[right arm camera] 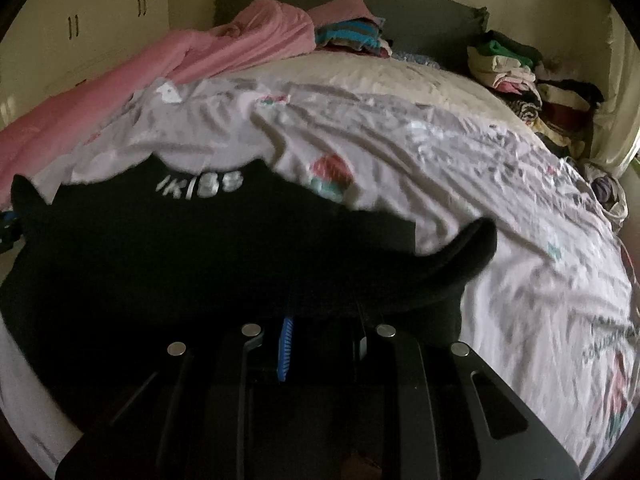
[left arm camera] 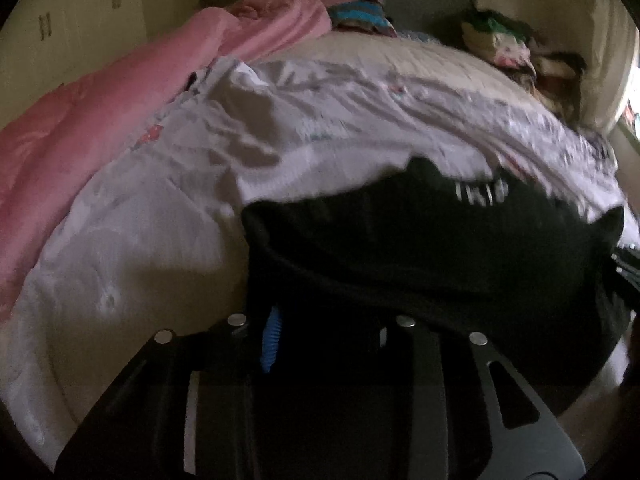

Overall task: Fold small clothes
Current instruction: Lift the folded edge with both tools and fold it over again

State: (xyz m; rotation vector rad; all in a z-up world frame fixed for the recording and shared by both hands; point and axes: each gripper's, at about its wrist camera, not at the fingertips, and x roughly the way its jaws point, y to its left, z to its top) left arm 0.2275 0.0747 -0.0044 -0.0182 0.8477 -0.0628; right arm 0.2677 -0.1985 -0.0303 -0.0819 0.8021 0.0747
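A black garment (left arm camera: 420, 248) with pale lettering (right arm camera: 200, 190) lies spread across the bed, stretched between my two grippers. In the left wrist view its left edge drapes over my left gripper (left arm camera: 328, 320). The jaws stand apart, the blue pad (left arm camera: 270, 340) is clear of the other finger, and the tips are hidden under the cloth. My right gripper (right arm camera: 326, 320) is shut on the near edge of the same black garment (right arm camera: 180, 248). One black sleeve (right arm camera: 472, 248) sticks out to the right over the sheet.
The bed has a rumpled white printed sheet (right arm camera: 480, 200). A pink blanket (left arm camera: 100, 120) runs along its left side. Stacks of folded clothes (right arm camera: 516, 76) sit at the far right, and a striped pile (right arm camera: 348, 34) lies by the grey headboard (right arm camera: 420, 8).
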